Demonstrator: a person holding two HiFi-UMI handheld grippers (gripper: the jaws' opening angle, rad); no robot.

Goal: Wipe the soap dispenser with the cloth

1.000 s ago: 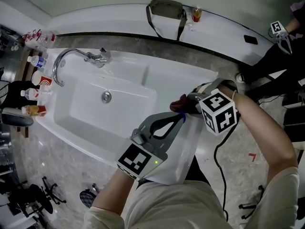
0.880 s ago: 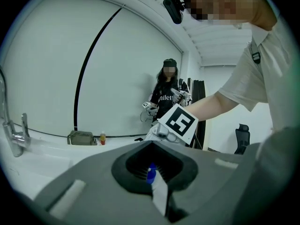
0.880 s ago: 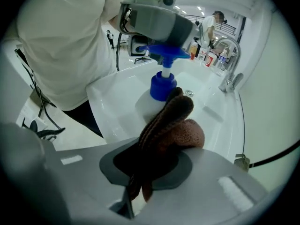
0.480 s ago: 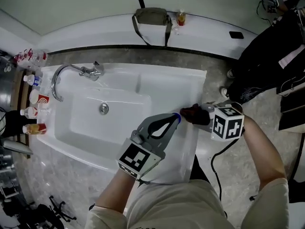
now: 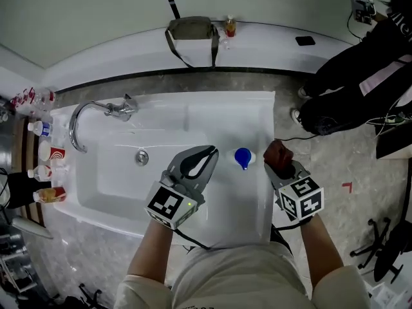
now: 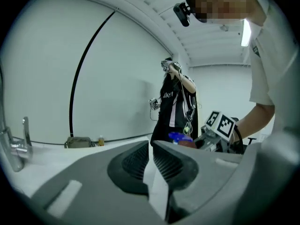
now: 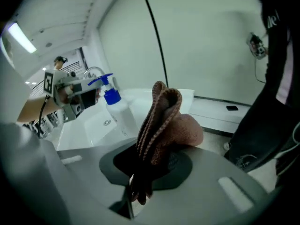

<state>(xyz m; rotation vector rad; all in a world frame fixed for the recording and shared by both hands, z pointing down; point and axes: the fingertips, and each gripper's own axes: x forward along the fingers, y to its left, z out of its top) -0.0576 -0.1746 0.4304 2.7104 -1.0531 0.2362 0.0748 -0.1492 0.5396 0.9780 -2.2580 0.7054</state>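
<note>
The grippers have parted, baring the soap dispenser [image 5: 243, 158] between them. The left gripper [image 5: 209, 152] jaws seem closed and empty. The right gripper [image 5: 282, 165] jaws clamp the cloth [image 5: 277, 150]; press its bunched end against the bottle.

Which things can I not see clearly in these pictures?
Head view: soap dispenser shows only its blue pump, from above.
Left gripper view: left claw covers the dispenser's body.
Right gripper view: cloth end buried in right claw.
Head view, left edge: bottles too small to read.
</note>
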